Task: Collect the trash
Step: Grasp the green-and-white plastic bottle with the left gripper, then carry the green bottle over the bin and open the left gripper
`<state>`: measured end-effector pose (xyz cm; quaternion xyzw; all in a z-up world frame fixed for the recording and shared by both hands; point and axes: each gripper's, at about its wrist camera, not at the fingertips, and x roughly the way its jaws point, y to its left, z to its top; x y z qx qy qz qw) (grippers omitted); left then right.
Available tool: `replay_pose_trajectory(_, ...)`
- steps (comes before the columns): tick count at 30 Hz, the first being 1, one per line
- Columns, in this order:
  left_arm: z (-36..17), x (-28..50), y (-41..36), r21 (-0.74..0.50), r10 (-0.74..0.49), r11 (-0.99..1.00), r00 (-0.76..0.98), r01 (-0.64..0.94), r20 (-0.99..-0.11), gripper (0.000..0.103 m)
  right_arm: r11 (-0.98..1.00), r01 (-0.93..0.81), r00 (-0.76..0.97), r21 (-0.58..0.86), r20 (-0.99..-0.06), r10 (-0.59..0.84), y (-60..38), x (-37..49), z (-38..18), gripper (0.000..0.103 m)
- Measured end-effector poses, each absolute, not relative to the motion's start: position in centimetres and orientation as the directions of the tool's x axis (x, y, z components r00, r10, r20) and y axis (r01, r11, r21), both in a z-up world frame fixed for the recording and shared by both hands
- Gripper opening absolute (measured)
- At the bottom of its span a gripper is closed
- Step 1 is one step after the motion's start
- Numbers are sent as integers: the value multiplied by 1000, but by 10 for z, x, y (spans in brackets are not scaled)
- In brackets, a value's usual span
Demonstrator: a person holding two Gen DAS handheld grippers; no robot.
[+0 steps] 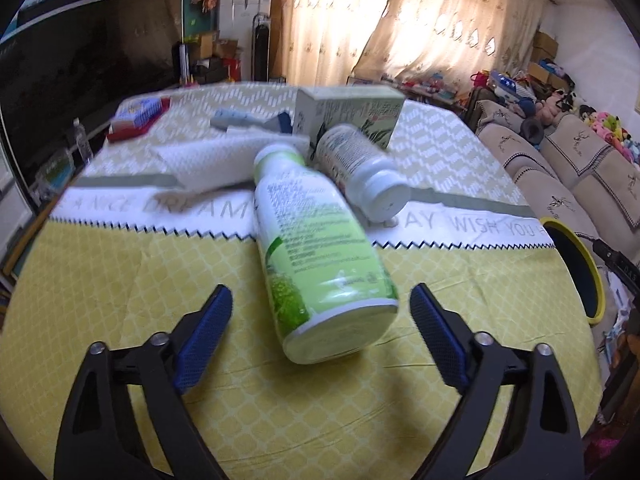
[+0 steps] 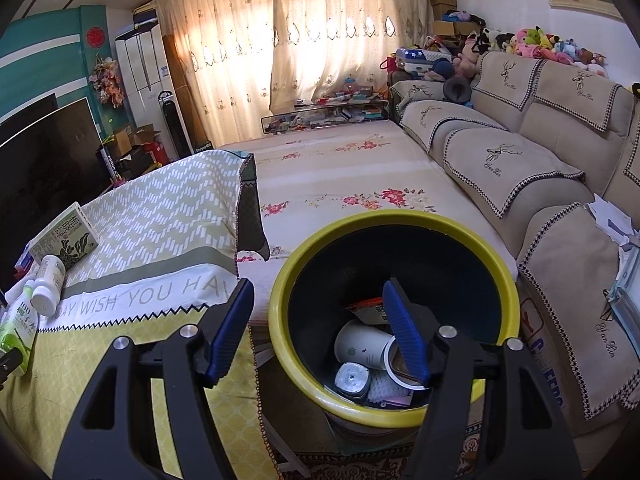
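1. At the far left of the table, a red-and-blue packet [image 1: 138, 118] lies flat near the edge; beside it a white towel [image 1: 224, 160] is spread out with a blue-grey item [image 1: 248, 122] on its far side; none of this is touched.
2. The left gripper [image 1: 320, 332] points down at the green bottle [image 1: 316, 264], which lies on its side with its base toward the camera; the jaws stand apart on either side of that base, pads clear of it, so nothing is held; the aim suggests this bottle is the next piece of trash to lift.
3. Just beyond, a white bottle [image 1: 360, 164] also lies on its side, its cap toward the camera, touching or nearly touching the green one; behind it stands a green-and-white box [image 1: 352, 112]; both are probably trash waiting their turn.
4. The right gripper [image 2: 320, 332] hangs over the bin [image 2: 304, 280], one finger outside the yellow rim and one above the opening; its jaws are apart and empty.
5. The bin stands off the table's right corner, close enough for short carries; inside lie a white cup [image 2: 362, 346], a small tin [image 2: 352, 380] and scraps.
6. The tablecloth [image 1: 120, 280] is yellow and patterned, with a lettered white band; to the right sits a sofa [image 2: 520, 168] with covers and plush toys; lit curtains [image 2: 304, 40] hang behind.
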<state>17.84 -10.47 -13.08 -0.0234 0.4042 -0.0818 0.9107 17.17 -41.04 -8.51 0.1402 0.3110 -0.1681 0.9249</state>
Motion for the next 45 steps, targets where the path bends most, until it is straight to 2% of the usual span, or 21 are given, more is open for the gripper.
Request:
replay_pose_trajectory(4, -136, 184, -101, -127, -168, 986, 638, 109, -751, 80, 906, 395, 752, 156, -621, -221, -408, 173, -84, 64)
replay_pose_trajectory(7, -137, 187, -101, -136, -172, 985, 633, 106, -755, 69, 907, 392, 753, 155, -621, -219, -408, 173, -84, 64)
replay_pose_trajectory(8, -137, 187, -101, -139, -176, 984, 633, 109, -754, 62, 908, 390, 753, 155, -621, -217, -407, 173, -84, 64)
replay_pose_trajectory(9, -136, 188, -101, -139, -177, 984, 636, 110, -751, 58, 908, 389, 754, 156, -621, -216, -407, 172, -84, 64)
replay_pose_trajectory(13, -124, 183, -100, -82, -140, 990, 679, 117, -720, 57, 910, 384, 756, 156, -619, -213, -407, 172, -82, 64)
replay_pose_trajectory(15, -111, 176, -98, -39, -112, 992, 720, 118, -685, 56, 910, 384, 757, 157, -618, -213, -407, 172, -81, 64)
replay_pose_trajectory(24, -55, 155, -82, 19, -102, 991, 838, 132, -536, 54, 913, 374, 761, 165, -617, -200, -404, 173, -82, 64)
replay_pose_trajectory(35, -71, 174, -78, -55, -160, 986, 777, 160, -608, 52, 913, 374, 762, 164, -615, -202, -404, 171, -81, 64)
replay_pose_trajectory(41, -72, 170, -82, -59, -165, 985, 786, 162, -596, 51, 917, 364, 761, 164, -620, -192, -403, 172, -81, 64)
replay_pose_trajectory(45, -62, 160, -84, -66, -188, 981, 808, 183, -558, 51, 916, 364, 765, 166, -615, -193, -404, 170, -79, 64)
